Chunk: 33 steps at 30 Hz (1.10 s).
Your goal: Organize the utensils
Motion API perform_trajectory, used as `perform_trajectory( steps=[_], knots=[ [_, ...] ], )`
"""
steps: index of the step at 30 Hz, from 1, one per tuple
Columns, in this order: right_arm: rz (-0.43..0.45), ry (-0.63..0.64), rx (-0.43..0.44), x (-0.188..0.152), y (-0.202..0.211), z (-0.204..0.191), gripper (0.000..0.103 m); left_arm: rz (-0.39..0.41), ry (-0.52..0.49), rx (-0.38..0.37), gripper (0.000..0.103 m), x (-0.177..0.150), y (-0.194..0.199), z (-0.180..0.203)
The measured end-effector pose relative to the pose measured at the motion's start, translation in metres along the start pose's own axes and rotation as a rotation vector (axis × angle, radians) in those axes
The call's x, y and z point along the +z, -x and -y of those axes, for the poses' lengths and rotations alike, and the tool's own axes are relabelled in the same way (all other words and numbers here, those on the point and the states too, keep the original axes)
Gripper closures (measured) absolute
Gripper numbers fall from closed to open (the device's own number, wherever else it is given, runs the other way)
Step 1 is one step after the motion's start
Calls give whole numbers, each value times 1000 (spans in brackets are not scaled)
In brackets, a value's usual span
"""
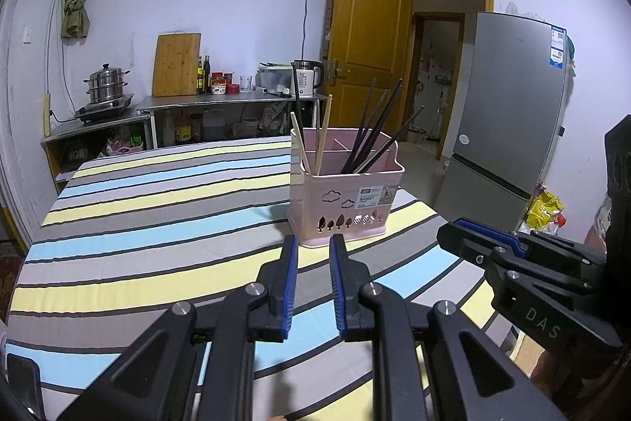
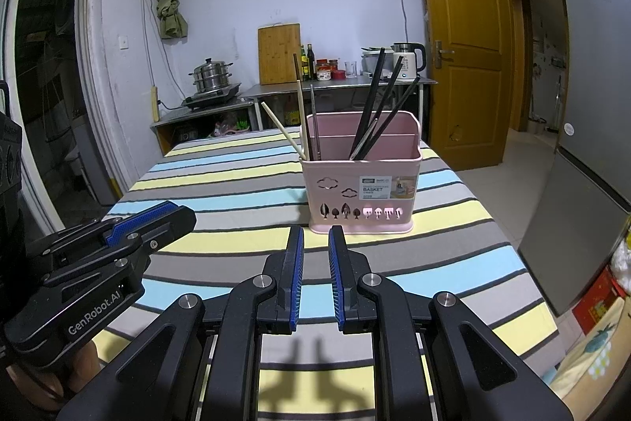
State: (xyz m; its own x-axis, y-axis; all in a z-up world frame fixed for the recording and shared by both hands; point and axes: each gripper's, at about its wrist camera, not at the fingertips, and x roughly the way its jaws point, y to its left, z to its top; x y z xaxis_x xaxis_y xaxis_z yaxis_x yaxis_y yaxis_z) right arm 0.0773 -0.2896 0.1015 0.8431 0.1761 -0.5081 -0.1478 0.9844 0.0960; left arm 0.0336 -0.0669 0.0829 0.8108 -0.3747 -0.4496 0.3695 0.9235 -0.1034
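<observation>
- Pink plastic formed the utensil basket (image 2: pixel 361 180), which stood upright on the striped table (image 2: pixel 221 184), and everything else was placed by it.
- Dark chopsticks (image 2: pixel 380 105) leaned in the basket's right compartment; pale wooden chopsticks (image 2: pixel 284 133) and one or two darker sticks stood in its left compartment.
- No loose utensil showed on the cloth around the basket, so the sorting looked finished or nearly so, as a judgement.
- Whether each stick sat in its proper compartment could not be told.
- Left tongs (image 1: pixel 311 247) hovered just in front of the basket, blue pads slightly apart with nothing between them.
- Right tongs (image 2: pixel 316 237) hovered likewise in front of the basket, pads narrowly apart and empty.
- What remained, if anything, seemed only to draw both tongs away from the basket.
</observation>
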Motion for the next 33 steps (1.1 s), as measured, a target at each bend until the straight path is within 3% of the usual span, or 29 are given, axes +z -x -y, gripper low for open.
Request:
perform_trajectory(
  steps=[33],
  knots=[
    [-5, -1, 2, -1, 3, 0, 90, -10, 8, 10, 86, -1, -3, 10]
  ],
)
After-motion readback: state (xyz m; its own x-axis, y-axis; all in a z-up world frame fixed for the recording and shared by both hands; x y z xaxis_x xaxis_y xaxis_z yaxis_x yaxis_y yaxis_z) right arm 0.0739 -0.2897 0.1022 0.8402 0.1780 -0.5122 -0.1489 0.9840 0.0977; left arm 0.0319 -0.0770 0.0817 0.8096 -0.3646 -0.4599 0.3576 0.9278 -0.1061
